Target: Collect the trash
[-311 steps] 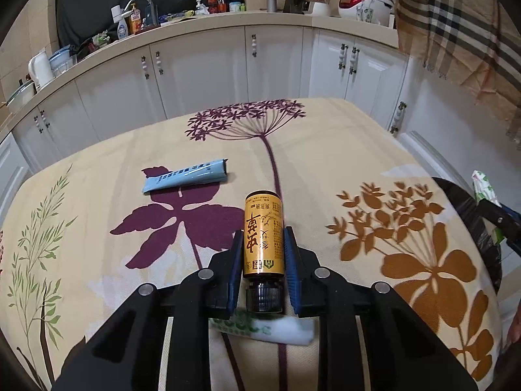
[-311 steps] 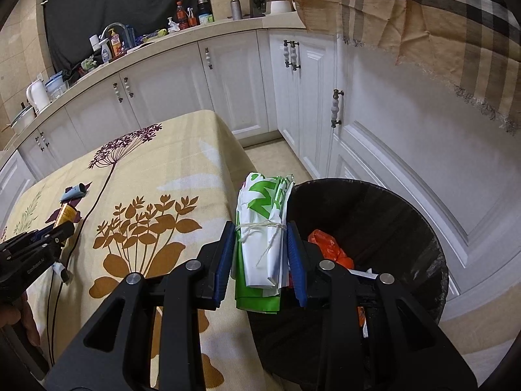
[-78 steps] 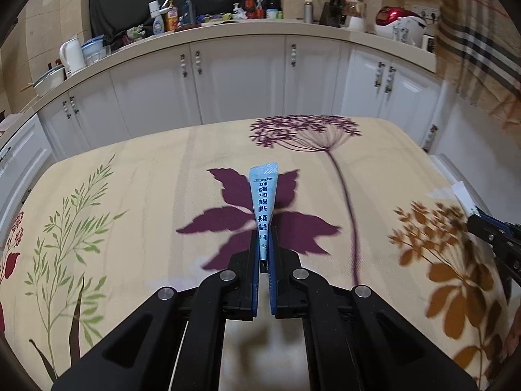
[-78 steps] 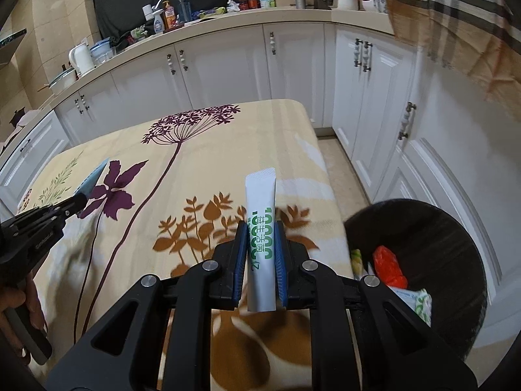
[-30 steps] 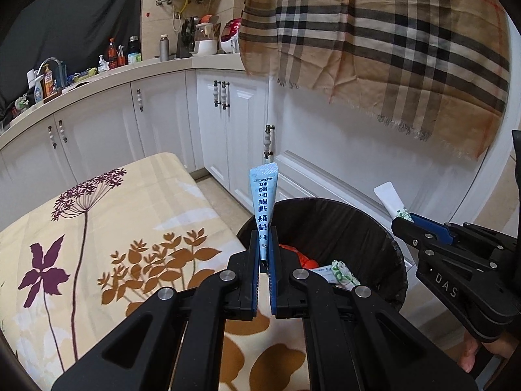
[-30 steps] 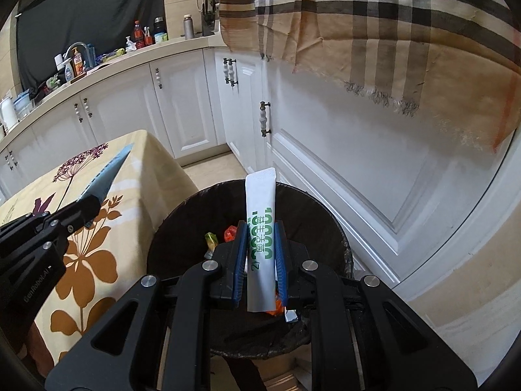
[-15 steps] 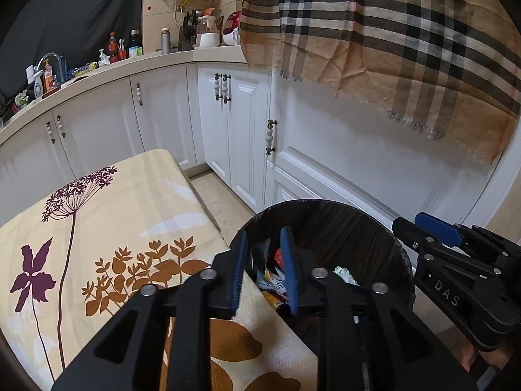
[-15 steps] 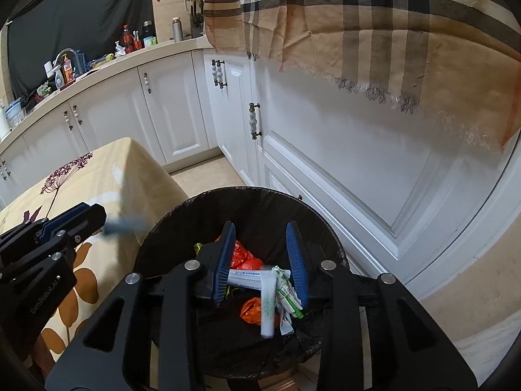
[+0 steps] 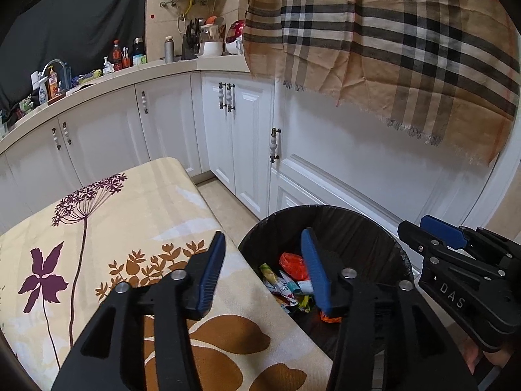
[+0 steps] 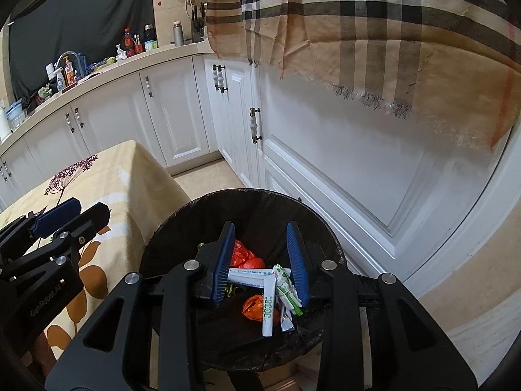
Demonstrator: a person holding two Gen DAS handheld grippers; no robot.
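The trash (image 10: 272,288), i.e. a white tube w/ green print crossed over a 2nd white tube, plus orange wrappers and a tied green-white packet, is seen lying at the bottom of the black-lined bin (image 10: 169,247), directly below and ahead of the right gripper (image 10: 262,254). That gripper's blue pads are held apart w/ nothing between them. The left gripper (image 9: 263,267) is held over the bin's near rim, beside the table w/ floral cloth (image 9: 107,228); its jaws have just been opening and are spread wide, empty. White cabinets (image 9: 234,150) are seen beyond the bin, w/ a plaid cloth (image 9: 390,39) hung above them.
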